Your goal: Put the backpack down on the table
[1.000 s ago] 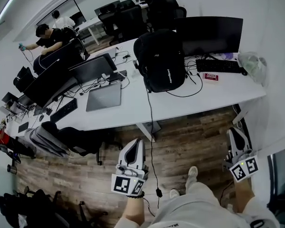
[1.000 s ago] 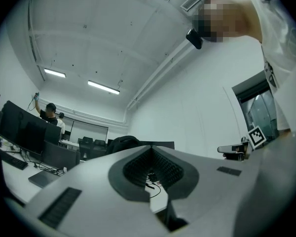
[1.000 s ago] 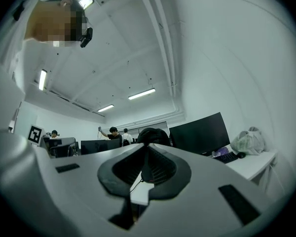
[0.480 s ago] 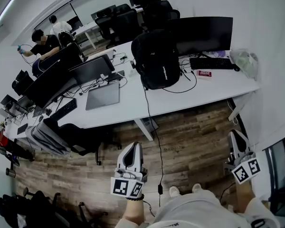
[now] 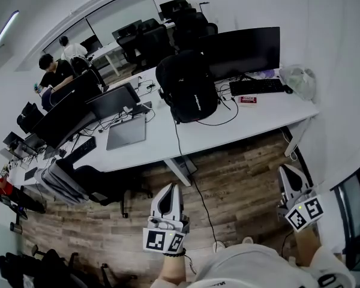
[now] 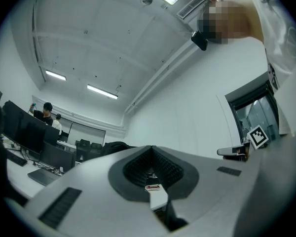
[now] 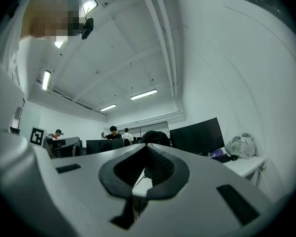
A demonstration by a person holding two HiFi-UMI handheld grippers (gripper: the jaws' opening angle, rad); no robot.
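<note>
A black backpack [image 5: 187, 87] stands upright on the white table [image 5: 228, 131], in front of a dark monitor [image 5: 243, 51]. It shows small and far off in the right gripper view as the backpack [image 7: 155, 137]. Both grippers hang well short of the table, over the wooden floor. My left gripper [image 5: 168, 192] is shut and holds nothing. My right gripper [image 5: 284, 174] is also shut and empty. The jaws of each meet at the tips, as the left gripper [image 6: 151, 151] and right gripper [image 7: 147, 149] views show.
A keyboard [image 5: 256, 86], a plastic bag [image 5: 300, 80], a closed laptop [image 5: 127, 132] and cables lie on the table. A cord [image 5: 195, 188] hangs to the floor. Office chairs [image 5: 96, 179] stand under the left desk. People [image 5: 55, 75] sit at far desks.
The view has drawn back from the table, so the backpack looks smaller and further away. Both grippers stay low in the picture, still shut and empty.
</note>
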